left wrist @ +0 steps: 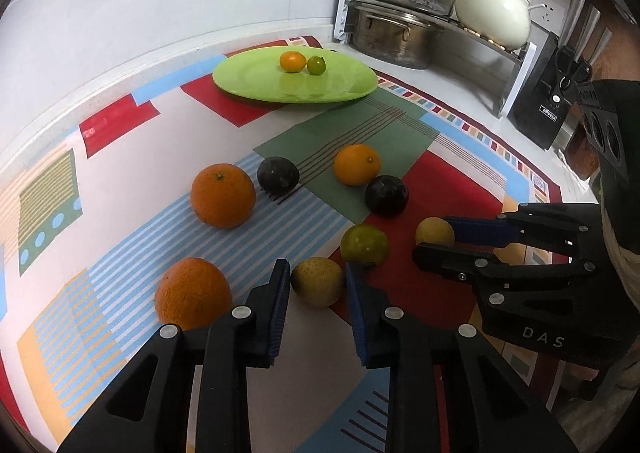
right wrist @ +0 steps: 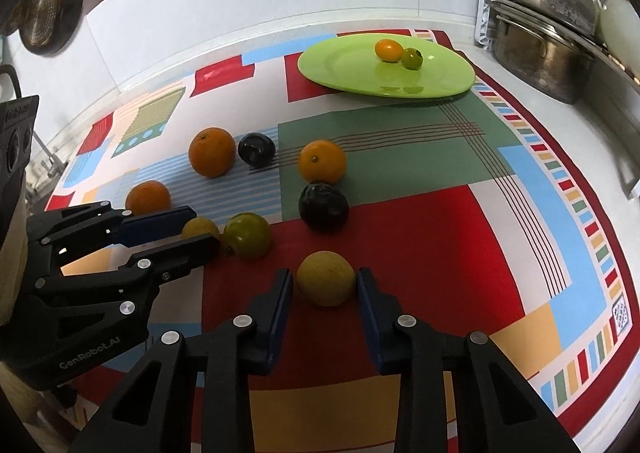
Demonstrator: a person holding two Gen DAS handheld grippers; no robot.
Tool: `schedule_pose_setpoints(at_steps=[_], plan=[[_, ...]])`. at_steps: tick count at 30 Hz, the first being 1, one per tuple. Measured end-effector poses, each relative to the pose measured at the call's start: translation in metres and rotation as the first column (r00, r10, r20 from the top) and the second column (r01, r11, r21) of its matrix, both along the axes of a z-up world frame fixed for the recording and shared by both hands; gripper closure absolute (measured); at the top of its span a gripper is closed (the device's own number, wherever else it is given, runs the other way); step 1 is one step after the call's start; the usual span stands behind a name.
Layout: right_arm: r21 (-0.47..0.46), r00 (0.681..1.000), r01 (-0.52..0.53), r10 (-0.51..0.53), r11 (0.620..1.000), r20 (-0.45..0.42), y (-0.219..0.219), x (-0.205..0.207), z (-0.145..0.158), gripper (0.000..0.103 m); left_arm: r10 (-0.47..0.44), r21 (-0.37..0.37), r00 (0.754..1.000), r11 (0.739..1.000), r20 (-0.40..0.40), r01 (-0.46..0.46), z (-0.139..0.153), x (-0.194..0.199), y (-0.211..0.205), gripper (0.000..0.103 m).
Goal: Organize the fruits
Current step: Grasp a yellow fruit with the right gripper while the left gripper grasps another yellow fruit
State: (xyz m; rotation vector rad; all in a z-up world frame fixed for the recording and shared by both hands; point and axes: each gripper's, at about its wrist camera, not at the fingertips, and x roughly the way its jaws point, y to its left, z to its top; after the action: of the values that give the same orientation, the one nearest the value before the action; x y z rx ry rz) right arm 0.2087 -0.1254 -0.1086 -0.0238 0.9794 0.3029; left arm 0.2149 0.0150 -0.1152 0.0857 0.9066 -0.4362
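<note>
Two pale yellow fruits are the ones in hand: the left gripper [left wrist: 318, 289] is closed on the nearer yellow fruit [left wrist: 317, 282], its blue pads pressing either flank, and the right gripper [right wrist: 325, 287] is likewise closed on the other yellow fruit [right wrist: 326, 283]; both fruits rest on the patterned mat [right wrist: 420, 237], well short of the green plate [right wrist: 340, 61], which is judged to be where they belong, since a small orange fruit [right wrist: 389, 50] and a small green one [right wrist: 412, 58] already lie on it, touching.

Between the grippers and the plate lie the rest: a greenish fruit [right wrist: 247, 240] just beside the left gripper, two dark plums [right wrist: 323, 206] [right wrist: 257, 148], and three oranges [right wrist: 322, 161] [right wrist: 212, 152] [right wrist: 148, 197]; a straight carry would pass over them, so lifting first seems wise.

The plate's near half is bare; beyond the plate on the right a steel pot [right wrist: 540, 57] crowds the mat's edge, so room there is tight.
</note>
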Motion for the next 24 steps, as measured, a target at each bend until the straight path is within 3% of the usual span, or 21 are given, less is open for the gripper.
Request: schedule_pose_setpoints(at_steps=[10,24], plan=[[0.02,1.0,-0.01,0.01,1.0,0.005,0.001,-0.004,0.005,0.072,0.018,-0.013,1.0,1.0,0.018,-0.018,0.011,-0.006,0.002,0.075],[0.054,0.996,-0.014,0.01,0.998,0.088,-0.002,-0.013,0.039,0.072,0.042,-0.027,0.996,0.999,0.082,-0.04,0.047,-0.014,0.003,0.075]])
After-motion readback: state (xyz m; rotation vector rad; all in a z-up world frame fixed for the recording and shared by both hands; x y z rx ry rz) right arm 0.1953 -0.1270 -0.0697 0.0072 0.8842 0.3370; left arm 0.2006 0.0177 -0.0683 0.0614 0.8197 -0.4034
